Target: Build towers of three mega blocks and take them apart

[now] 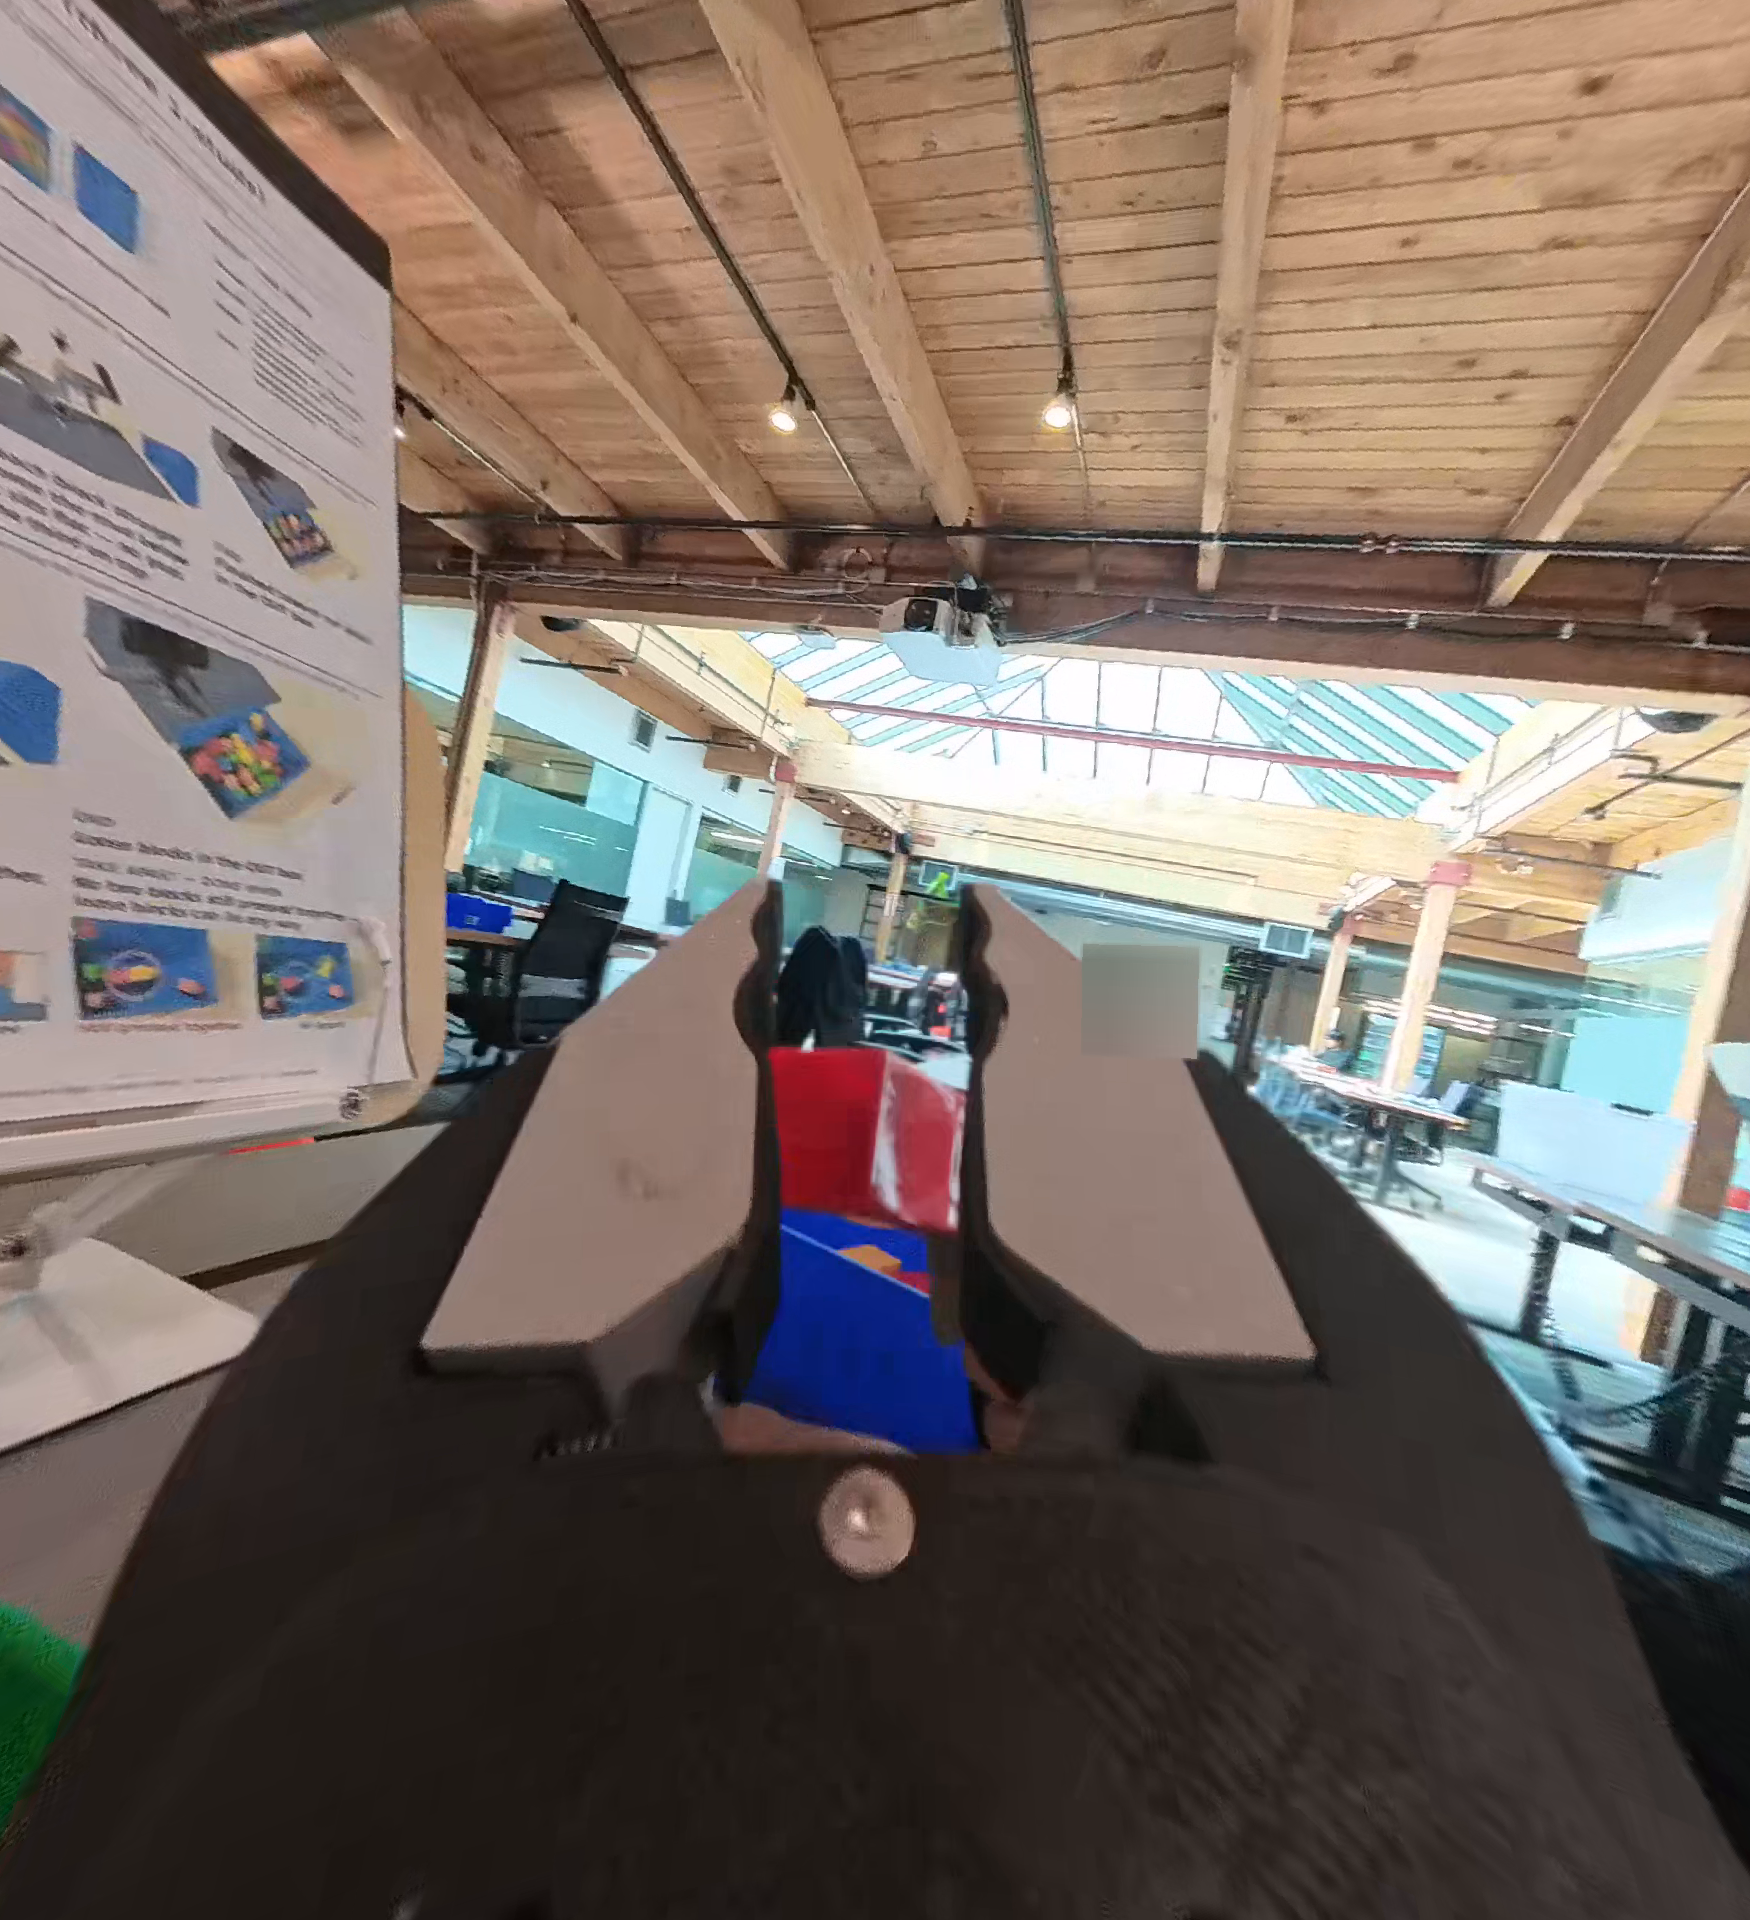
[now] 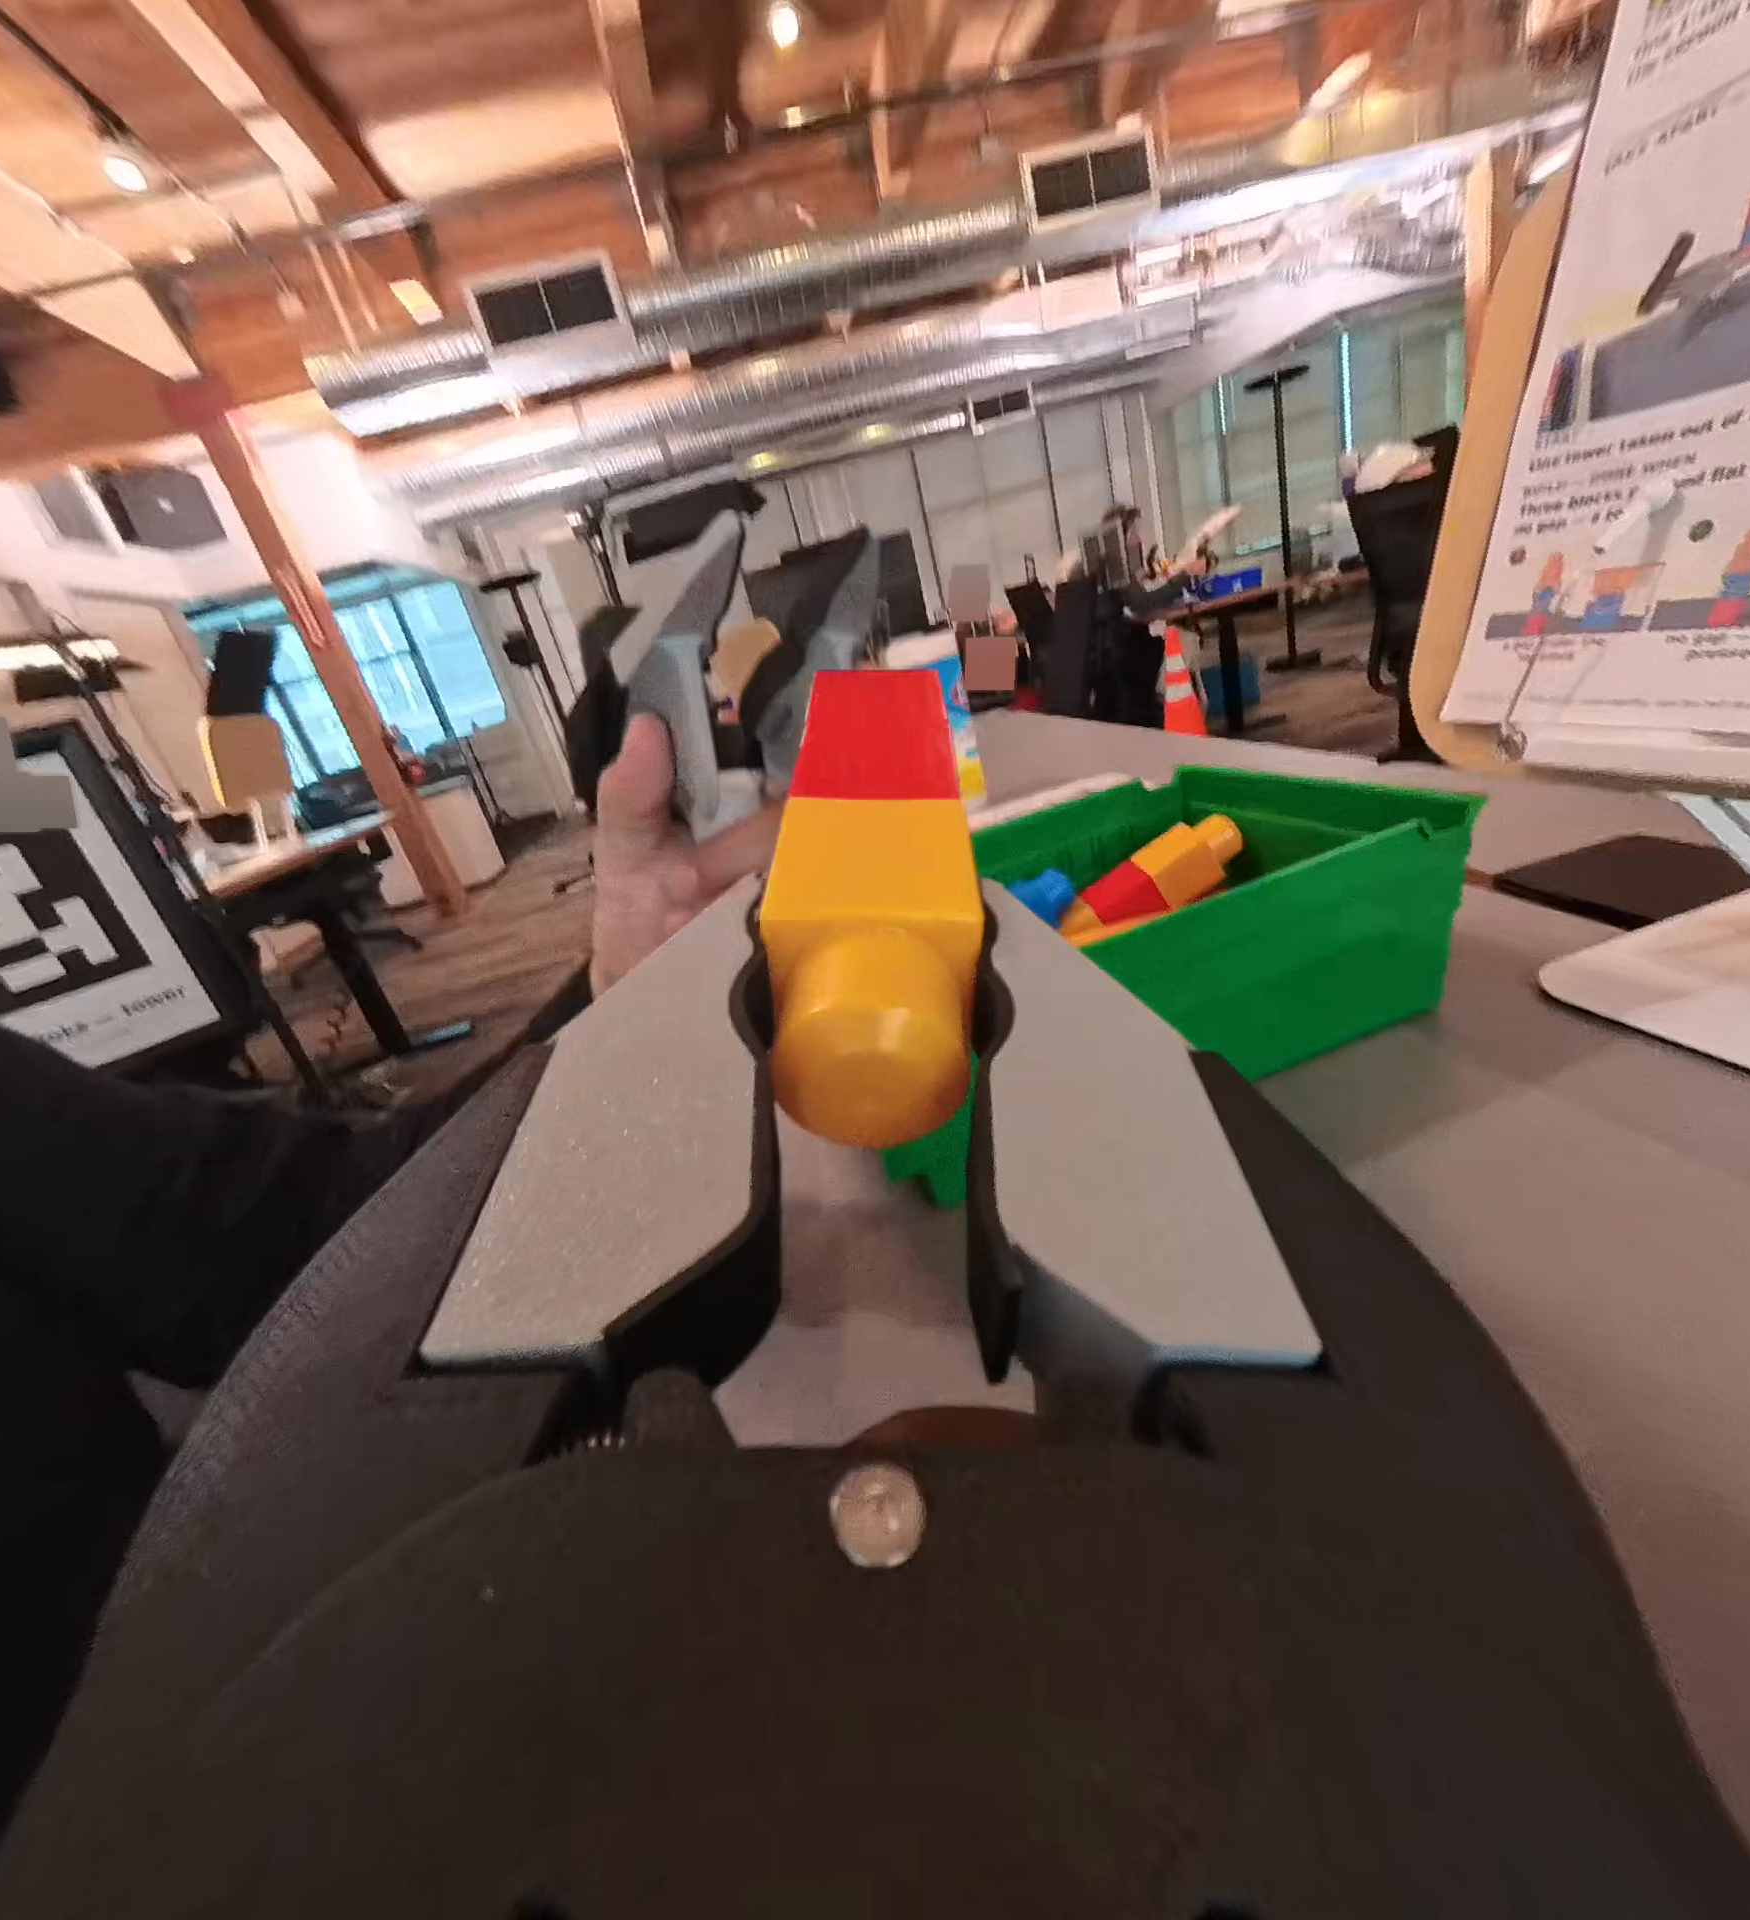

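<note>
Two blocks show joined in the right wrist view: a yellow block with its stud facing the camera, and a red block seated on its far end with no gap at the seam. The pair is held in the air, just left of the green bin that sits on the grey surface. A third block, if there is one, is not visible.

- Your right gripper has its fingers closed on the yellow block, pads pressing both side faces.
- Your left gripper has its fingers closed on the red block, which sits deep between them, well back from the tips.
- Something blue shows below the red block in the left wrist view. You cannot tell from here whether it is a block or a bin.

My read is that you are working the red–yellow joint, either seating it or parting it. Advice for either case:

- Keep both wrists on one line along the stack's axis.
- To seat it, push straight in until the faces meet all round.
- To part it, rock slightly at the seam, then draw straight apart. A bare pull risks the yellow block sliding through the pads.
- Hold your grip on both blocks until the joint is settled.
- Stay over the surface, so a dropped block lands close by.
</note>
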`<state>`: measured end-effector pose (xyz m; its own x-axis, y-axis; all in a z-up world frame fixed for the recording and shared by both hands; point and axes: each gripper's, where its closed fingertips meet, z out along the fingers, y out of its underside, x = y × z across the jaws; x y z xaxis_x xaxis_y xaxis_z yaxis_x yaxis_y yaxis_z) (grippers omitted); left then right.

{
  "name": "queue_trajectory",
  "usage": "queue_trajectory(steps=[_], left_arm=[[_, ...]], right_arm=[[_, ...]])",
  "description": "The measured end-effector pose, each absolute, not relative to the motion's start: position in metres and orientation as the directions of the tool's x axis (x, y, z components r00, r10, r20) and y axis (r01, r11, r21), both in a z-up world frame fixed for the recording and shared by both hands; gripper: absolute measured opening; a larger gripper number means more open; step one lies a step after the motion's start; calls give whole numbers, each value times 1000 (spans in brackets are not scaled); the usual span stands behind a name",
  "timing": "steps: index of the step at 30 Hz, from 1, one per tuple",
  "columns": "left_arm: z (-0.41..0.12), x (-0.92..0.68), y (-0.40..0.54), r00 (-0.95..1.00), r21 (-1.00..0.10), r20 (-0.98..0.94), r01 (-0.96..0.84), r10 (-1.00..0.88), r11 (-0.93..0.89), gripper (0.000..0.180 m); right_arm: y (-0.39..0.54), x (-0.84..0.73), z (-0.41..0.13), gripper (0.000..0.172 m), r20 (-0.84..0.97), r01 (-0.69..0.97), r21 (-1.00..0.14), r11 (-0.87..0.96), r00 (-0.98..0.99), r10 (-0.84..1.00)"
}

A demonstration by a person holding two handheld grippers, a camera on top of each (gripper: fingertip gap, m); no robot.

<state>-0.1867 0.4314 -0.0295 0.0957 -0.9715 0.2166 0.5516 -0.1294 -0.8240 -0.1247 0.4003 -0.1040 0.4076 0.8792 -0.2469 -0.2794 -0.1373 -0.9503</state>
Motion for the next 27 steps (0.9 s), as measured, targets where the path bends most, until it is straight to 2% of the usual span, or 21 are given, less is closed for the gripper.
queue_trajectory(steps=[2, 4, 6, 9, 15, 17, 24, 27], left_arm=[[-34, -187, 433, 148, -868, 167, 491, -975, -74, 22], [-51, -172, 430, 147, -933, 128, 353, -981, -69, 23], [-70, -156, 427, 134, -968, 116, 235, -984, -83, 24], [-86, -145, 425, 144, -987, 101, 137, -984, -81, 20], [-107, -128, 419, 104, -988, 148, 60, -983, -143, 3], [-111, -123, 419, 104, -985, 167, 54, -980, -162, 11], [-122, -114, 412, 68, -978, 211, 11, -975, -210, 10], [-121, -111, 407, 54, -978, 208, 7, -977, -208, 4]], right_arm=[[402, -124, -120, 33, -218, -160, -974, -163, 444, 869], [401, -123, -129, 33, -170, -68, -985, -156, 467, 868], [399, -122, -127, 33, -148, -59, -989, -136, 471, 869], [397, -115, -112, 33, -158, -129, -986, -108, 475, 866], [396, -107, -105, 33, -153, -152, -984, -89, 488, 859], [396, -107, -105, 33, -161, -162, -982, -92, 489, 857], [399, -109, -105, 33, -161, -171, -982, -84, 507, 847], [400, -111, -105, 33, -143, -163, -984, -66, 524, 840]])
